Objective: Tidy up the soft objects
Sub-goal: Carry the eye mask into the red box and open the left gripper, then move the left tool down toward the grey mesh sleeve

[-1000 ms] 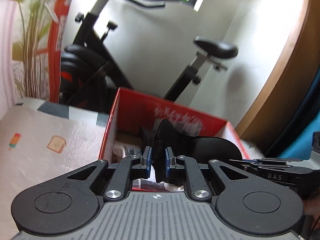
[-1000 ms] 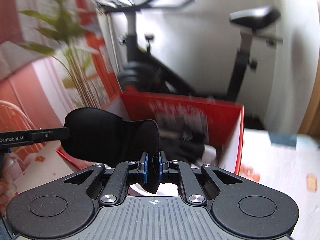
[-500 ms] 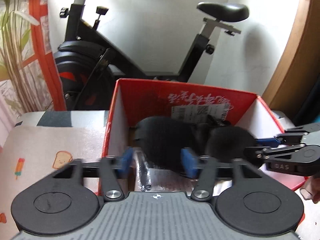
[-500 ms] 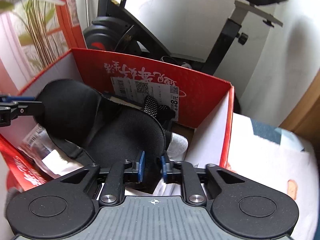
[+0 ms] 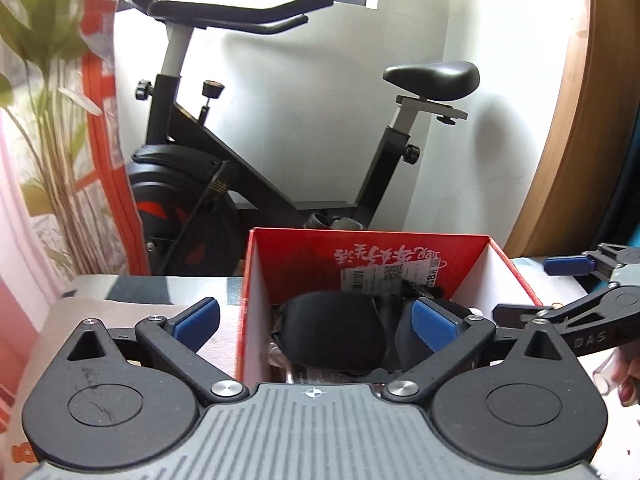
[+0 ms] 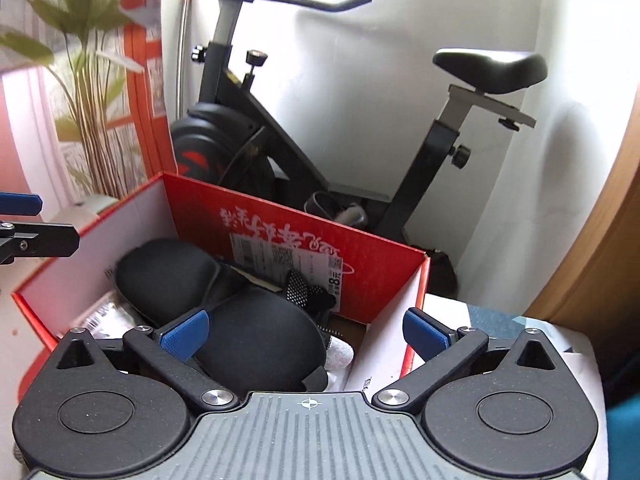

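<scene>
Both grippers angled down toward the red box [image 6: 280,216], hovering at its near edge. Left gripper [image 5: 316,322] with jaws spreading apart, blue pads [image 5: 198,318] wide, nothing pinched: one pad outside the box's left wall, the other over the black stuff inside. Right gripper [image 6: 306,330] same deal, jaws opening, one pad above the padded thing and the other out past the box's right wall, not touching anything. In the left wrist view, right gripper poking in from the right edge, a bit of a hand [image 5: 628,384] under it.

Count-wise: two grippers, one box, one exercise bike [image 5: 224,160] parked against the white wall behind, one plant [image 6: 88,80] off to the left.

Inside the box: a black padded item [image 6: 256,340] with two rounded cups, one cup toward the back left, the other right up front under the right gripper, joined in the middle. Looks like a bra, can't say for sure. Also a black mesh bit [image 6: 298,282] near the back wall, something white [image 6: 340,354] at the front right corner, and crinkly clear packaging [image 6: 100,314] at the left. White shipping label [image 6: 288,266] stuck on the inner back wall, under upside-down white lettering.

Box sitting on a light printed cloth [image 5: 140,304].
</scene>
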The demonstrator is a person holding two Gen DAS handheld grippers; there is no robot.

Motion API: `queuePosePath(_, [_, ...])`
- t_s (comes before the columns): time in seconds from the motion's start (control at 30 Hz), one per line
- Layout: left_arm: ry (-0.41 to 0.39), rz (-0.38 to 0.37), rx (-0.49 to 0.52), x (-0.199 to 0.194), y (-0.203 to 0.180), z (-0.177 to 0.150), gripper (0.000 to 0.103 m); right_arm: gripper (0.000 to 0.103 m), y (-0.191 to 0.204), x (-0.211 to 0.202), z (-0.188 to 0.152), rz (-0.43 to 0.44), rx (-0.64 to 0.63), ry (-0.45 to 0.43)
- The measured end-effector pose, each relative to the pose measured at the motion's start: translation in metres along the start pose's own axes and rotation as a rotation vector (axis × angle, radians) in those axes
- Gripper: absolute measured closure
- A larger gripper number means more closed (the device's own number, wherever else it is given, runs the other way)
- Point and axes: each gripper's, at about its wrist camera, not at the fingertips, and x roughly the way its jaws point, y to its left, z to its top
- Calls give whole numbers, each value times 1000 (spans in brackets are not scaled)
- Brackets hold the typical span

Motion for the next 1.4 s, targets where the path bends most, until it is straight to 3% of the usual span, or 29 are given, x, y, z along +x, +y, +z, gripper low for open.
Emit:
queuePosePath(0.47, [-58, 50, -15, -58, -4, -17, 0, 0, 0, -69, -10, 47, 108, -105])
queuePosePath(0.83, [-89, 80, -14, -92, -5, -68, 0, 0, 10, -109, -55, 57, 129, -174])
queuePosePath(1.1, [9, 71, -90, -79, 0, -118, 0, 0, 14, -116, -108, 24, 152, -219])
queuePosePath(1.4, [138, 95, -166, -43, 3, -168, 0, 0, 21, -73, -166, -6, 196, -113])
